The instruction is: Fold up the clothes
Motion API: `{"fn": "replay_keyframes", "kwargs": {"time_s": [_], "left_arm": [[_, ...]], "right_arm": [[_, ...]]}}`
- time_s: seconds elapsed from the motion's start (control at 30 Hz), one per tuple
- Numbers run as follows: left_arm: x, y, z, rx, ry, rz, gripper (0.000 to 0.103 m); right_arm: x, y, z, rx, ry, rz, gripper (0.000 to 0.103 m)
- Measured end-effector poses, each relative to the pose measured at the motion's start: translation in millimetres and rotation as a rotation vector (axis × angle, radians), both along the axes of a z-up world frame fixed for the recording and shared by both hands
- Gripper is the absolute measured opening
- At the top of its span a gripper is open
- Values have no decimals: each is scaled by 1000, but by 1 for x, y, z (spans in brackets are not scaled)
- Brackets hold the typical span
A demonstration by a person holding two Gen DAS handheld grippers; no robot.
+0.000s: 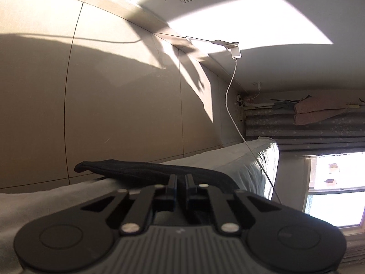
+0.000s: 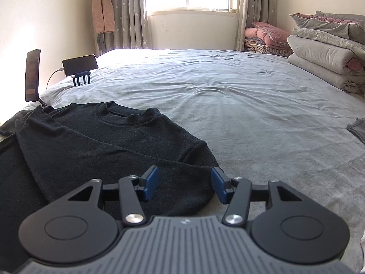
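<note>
A dark grey sweater (image 2: pixel 95 143) lies spread on the grey bed sheet (image 2: pixel 251 105), collar toward the window, a sleeve folded across its body. My right gripper (image 2: pixel 184 182) is open, its blue pads either side of the sweater's lower right edge, just above the cloth. In the left wrist view, which is rolled sideways, my left gripper (image 1: pixel 181 180) is shut on a fold of the sweater (image 1: pixel 136 170) and holds it at the bed's edge near the wall.
Folded grey and pink quilts (image 2: pixel 326 50) are stacked at the bed's right side. Two phones on stands (image 2: pixel 79 65) sit at the left edge, with a white charging cable (image 1: pixel 230 100). A small grey cloth (image 2: pixel 358 127) lies far right. Window and curtains lie beyond.
</note>
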State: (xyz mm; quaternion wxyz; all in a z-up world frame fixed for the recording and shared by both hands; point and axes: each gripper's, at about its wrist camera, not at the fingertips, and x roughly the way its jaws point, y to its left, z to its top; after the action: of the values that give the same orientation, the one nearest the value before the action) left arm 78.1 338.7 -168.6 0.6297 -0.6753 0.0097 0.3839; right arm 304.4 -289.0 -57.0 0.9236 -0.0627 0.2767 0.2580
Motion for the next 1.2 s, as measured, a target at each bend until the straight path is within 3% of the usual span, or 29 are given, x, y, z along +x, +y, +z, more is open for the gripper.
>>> {"fn": "replay_keyframes", "kwargs": {"time_s": [0.2,0.3,0.33,0.37,0.47,0.5,0.73,0.93,1.1,1.17,1.2], "left_arm": [[6,-19,58,371,-38,-33,0],[15,-28,85,437,-36,-94,0],[17,-27,89,412,-25,-104,0],[19,-26,92,382,-14,-112,9],[14,-19,79,226,-6,-89,62],[11,-16,71,173,-2,-71,63],[-10,-6,20,-137,45,-35,64],[-12,2,-15,-245,-6,-7,61],[-7,9,-35,-295,-57,33,19],[-6,10,-36,-276,-79,48,6],[-6,11,-35,-265,-89,55,5]], "right_arm": [[-3,1,4,17,-7,1,55],[-4,0,5,24,-7,4,55],[-5,0,5,27,-7,6,55],[-6,0,6,31,-7,8,55],[-7,-1,7,39,-6,19,55],[-7,-1,7,40,-5,22,55],[-8,3,3,27,5,29,55],[-11,11,-2,5,11,40,55],[-13,15,-4,-8,14,46,55],[-14,17,-5,-13,17,48,55],[-15,18,-6,-15,19,48,55]]}}
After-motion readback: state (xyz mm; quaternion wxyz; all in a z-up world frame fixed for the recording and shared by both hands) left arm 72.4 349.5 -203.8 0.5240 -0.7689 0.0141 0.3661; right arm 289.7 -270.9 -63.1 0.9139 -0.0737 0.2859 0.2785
